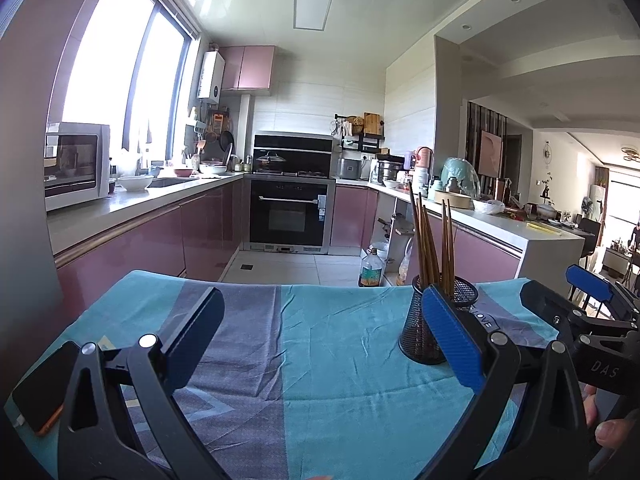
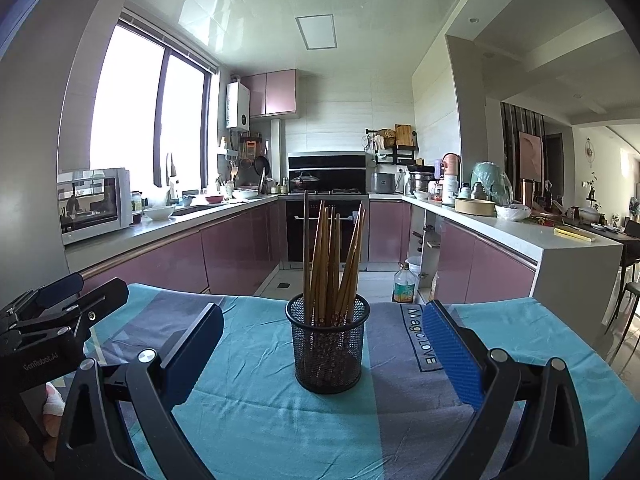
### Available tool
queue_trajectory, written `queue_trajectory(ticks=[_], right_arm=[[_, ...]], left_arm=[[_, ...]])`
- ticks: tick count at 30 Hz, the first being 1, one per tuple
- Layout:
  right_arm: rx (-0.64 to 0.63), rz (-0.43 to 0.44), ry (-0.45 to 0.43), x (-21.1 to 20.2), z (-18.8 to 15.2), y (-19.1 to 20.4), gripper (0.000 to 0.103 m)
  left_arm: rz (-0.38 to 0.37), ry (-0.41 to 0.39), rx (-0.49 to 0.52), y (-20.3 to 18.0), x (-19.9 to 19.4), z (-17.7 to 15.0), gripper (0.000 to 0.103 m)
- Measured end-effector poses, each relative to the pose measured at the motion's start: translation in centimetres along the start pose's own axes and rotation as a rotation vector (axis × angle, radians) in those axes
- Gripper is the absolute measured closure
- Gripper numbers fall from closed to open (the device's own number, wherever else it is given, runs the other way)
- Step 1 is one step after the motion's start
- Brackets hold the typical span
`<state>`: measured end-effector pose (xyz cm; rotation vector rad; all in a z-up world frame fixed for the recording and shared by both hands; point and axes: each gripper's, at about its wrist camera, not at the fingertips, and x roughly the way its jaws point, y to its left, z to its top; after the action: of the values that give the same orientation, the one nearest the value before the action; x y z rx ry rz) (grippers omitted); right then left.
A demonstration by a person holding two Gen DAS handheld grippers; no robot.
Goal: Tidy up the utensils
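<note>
kitchen table cloth [image 2: 256, 420], mesh cup [image 2: 327, 350] of chopsticks [image 2: 328, 264], lower ends obscured, both fingers wide apart, empty

Brown wooden chopsticks [image 2: 332, 264] standing upright, fanned, in black mesh cup [image 2: 328, 348]

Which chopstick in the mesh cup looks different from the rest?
The leftmost chopstick in the mesh cup: darker, greyish and upright, while the other chopsticks are light brown and lean.

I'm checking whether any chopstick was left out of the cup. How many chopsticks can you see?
About 9, all standing upright in the black mesh cup on the blue cloth. The chopsticks overlap, so some may be hidden. None shows on the cloth, and both grippers are empty.
</note>
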<state>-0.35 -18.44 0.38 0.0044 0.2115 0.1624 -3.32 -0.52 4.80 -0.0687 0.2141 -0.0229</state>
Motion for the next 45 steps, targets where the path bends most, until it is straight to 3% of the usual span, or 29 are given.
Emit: queue_trajectory(ticks=[45], right_arm=[[-0.006,-0.023,-0.009,-0.27,-0.28,0.44,0.007]], left_arm=[[-0.003,0.006,-0.005,-0.07,-0.18,-0.17,0.006]])
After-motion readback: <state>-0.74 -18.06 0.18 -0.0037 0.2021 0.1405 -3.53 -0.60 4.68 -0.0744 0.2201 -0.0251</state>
